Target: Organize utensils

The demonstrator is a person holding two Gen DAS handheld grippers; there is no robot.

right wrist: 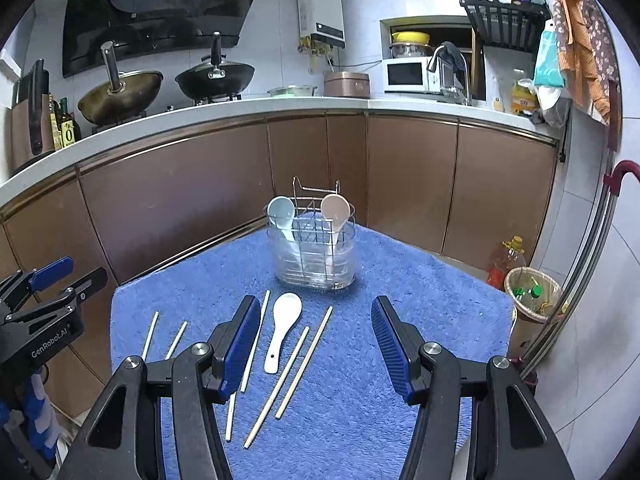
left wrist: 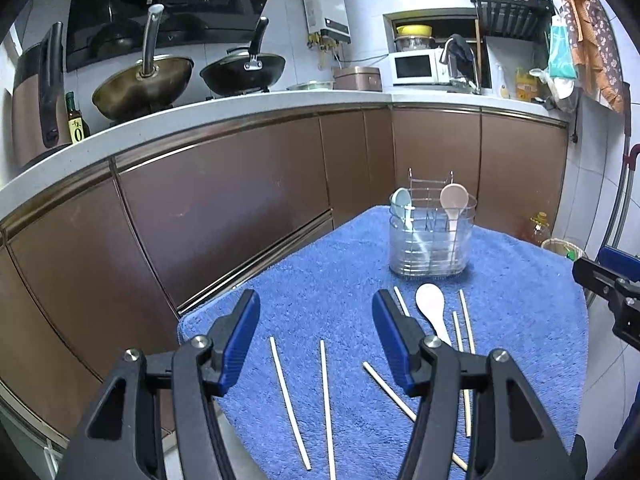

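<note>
While both tools hover above the near edge of the worktop (right wrist: 400, 280), which is draped in a blue towel (left wrist: 320, 280), we find the left hand-held gripper (left wrist: 316, 338) with its jaws spread and nothing between the pads, and the right hand-held gripper (right wrist: 316, 340) likewise parted and empty. Toward the far edge stands the clear utensil holder (right wrist: 314, 258) with a wire insert, already carrying a pale blue spoon (right wrist: 280, 210) and a beige spoon (right wrist: 335, 208) bowl-up. Just in front of it lies the white spoon (right wrist: 282, 326), bowl toward the holder and handle toward us, with chopsticks (right wrist: 294, 376) scattered on both sides: a pair just beside it toward the right edge, one along its other side, and more toward the left edge of the towel. We judge the step in hand to be the approach for a first pick, with sorting barely begun on the loose pieces. To do it well, we would settle on one target per hand so the two tools do not crowd each other near the middle. A chopstick is thin and lies sunk in the pile, so we would turn the jaws across its length, press lightly into the towel, and close near one end, which should leave the free end to drop into the holder. The white spoon probably handles best gripped by its handle.
</note>
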